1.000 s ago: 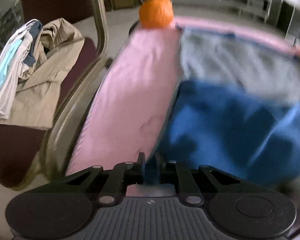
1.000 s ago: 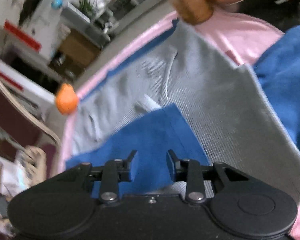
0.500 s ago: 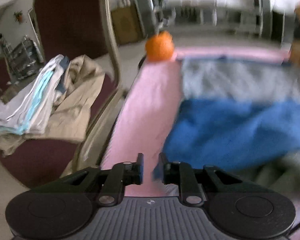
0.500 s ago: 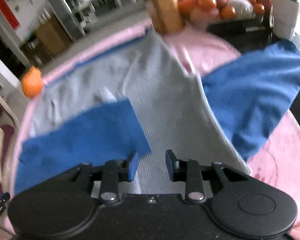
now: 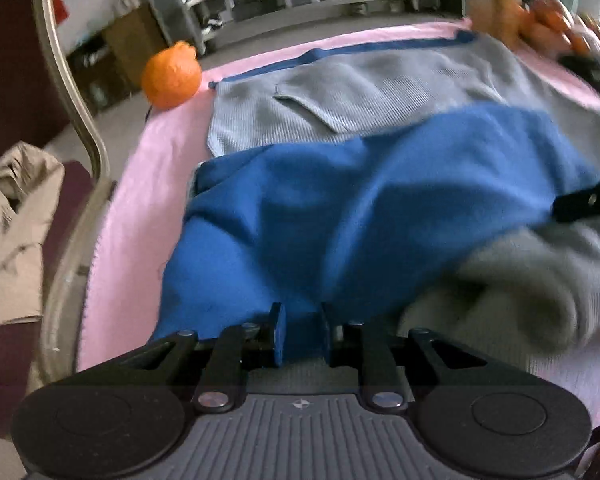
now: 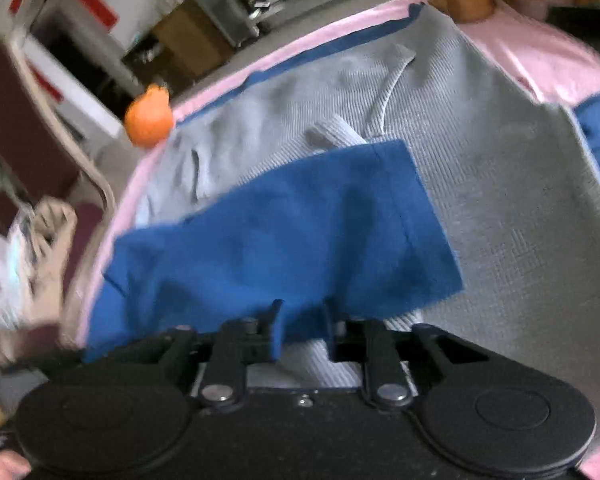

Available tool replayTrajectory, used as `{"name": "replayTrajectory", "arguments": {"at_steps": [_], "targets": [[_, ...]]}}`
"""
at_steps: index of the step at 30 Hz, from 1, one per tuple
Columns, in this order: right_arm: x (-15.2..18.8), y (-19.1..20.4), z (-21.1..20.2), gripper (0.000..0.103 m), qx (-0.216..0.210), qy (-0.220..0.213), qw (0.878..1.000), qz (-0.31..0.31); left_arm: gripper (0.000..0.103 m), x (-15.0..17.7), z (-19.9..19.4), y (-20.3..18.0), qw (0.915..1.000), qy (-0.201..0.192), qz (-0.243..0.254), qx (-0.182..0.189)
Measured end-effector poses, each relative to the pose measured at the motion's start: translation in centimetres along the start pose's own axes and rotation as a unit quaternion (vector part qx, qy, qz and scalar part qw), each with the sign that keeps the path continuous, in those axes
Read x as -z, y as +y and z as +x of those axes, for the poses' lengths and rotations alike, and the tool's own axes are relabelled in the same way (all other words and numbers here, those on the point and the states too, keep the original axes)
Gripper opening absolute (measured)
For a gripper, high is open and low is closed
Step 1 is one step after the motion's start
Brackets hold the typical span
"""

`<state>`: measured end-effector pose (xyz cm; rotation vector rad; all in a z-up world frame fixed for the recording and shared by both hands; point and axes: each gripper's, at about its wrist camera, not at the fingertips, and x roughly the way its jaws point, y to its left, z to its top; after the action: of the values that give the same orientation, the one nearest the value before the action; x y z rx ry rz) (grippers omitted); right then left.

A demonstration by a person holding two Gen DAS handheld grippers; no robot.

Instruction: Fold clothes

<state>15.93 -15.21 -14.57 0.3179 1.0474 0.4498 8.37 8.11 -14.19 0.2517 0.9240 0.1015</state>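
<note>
Much of both views is smeared by motion: the near grey folds at the lower right of the left wrist view are a blur, and the fruit (image 5: 556, 20) at the far corner of the surface shows only as orange smudges. The pile of clothes (image 6: 28, 240) on the chair (image 5: 76, 128) is cut off by the frame edge and hard to read.

The grey and blue garment (image 5: 380, 92) lies spread on the pink cloth (image 5: 148, 184) covering the surface, well to the right of the orange ball (image 5: 172, 74) sitting at the cloth's far left corner. Its blue sleeve (image 5: 360, 216) is folded across the grey body.

The left gripper (image 5: 302, 336) has its jaws a little apart with blue fabric lying between them; whether the pads press on it cannot be told. The right gripper (image 6: 302, 328) has its jaws closing, with the near edge of the blue sleeve (image 6: 292, 232) between them and grey fabric just below; again a firm grip cannot be made out. In the left wrist view one black finger of the right gripper pokes in at the right edge, against the sleeve.
</note>
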Motion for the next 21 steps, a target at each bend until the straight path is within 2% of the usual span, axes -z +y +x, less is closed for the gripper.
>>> {"name": "replayTrajectory", "arguments": {"at_steps": [2, 4, 5, 7, 9, 12, 13, 15, 16, 17, 21], "targets": [[0.9, 0.7, -0.8, 0.018, 0.033, 0.013, 0.999, -0.034, 0.021, 0.8, -0.8, 0.2, 0.9999, -0.001, 0.002, -0.01], [1.9, 0.7, -2.2, 0.021, 0.058, 0.012, 0.997, -0.042, 0.021, 1.6, -2.1, 1.0, 0.9997, -0.007, -0.018, -0.015], [2.2, 0.5, -3.0, 0.027, 0.059, 0.01, 0.998, -0.032, 0.021, 1.8, -3.0, 1.1, 0.9994, -0.021, -0.026, -0.012], [2.8, -0.2, -4.9, 0.028, 0.035, -0.01, 0.999, -0.018, 0.021, 2.4, -4.8, 1.4, 0.9978, -0.05, -0.043, -0.004], [3.2, -0.8, -6.4, 0.028, 0.019, -0.032, 0.999, -0.01, 0.021, 2.5, -5.5, 0.7, 0.9967, -0.064, -0.043, 0.028], [3.7, -1.8, -6.8, 0.028, 0.008, -0.026, 1.0, 0.01, 0.024, 2.3, -5.1, -1.7, 0.9953, -0.057, -0.007, 0.079], [3.7, -2.0, -6.4, 0.028, 0.011, -0.016, 1.0, 0.013, 0.024, 2.3, -4.6, -2.5, 0.9952, -0.049, 0.009, 0.084], [3.9, -2.4, -5.5, 0.028, 0.026, 0.009, 1.0, 0.012, 0.024, 2.4, -3.8, -3.9, 0.9955, -0.033, 0.044, 0.077], [4.2, -2.3, -4.8, 0.024, 0.045, 0.034, 0.998, -0.003, 0.023, 2.5, -3.7, -4.5, 0.9952, -0.03, 0.061, 0.071], [4.4, -1.9, -4.7, 0.022, 0.053, 0.035, 0.998, -0.025, 0.023, 2.6, -3.5, -5.0, 0.9945, -0.028, 0.077, 0.065], [5.1, -1.1, -4.8, 0.023, 0.065, 0.03, 0.995, -0.066, 0.026, 2.4, -3.8, -4.5, 0.9956, -0.029, 0.065, 0.061]]}}
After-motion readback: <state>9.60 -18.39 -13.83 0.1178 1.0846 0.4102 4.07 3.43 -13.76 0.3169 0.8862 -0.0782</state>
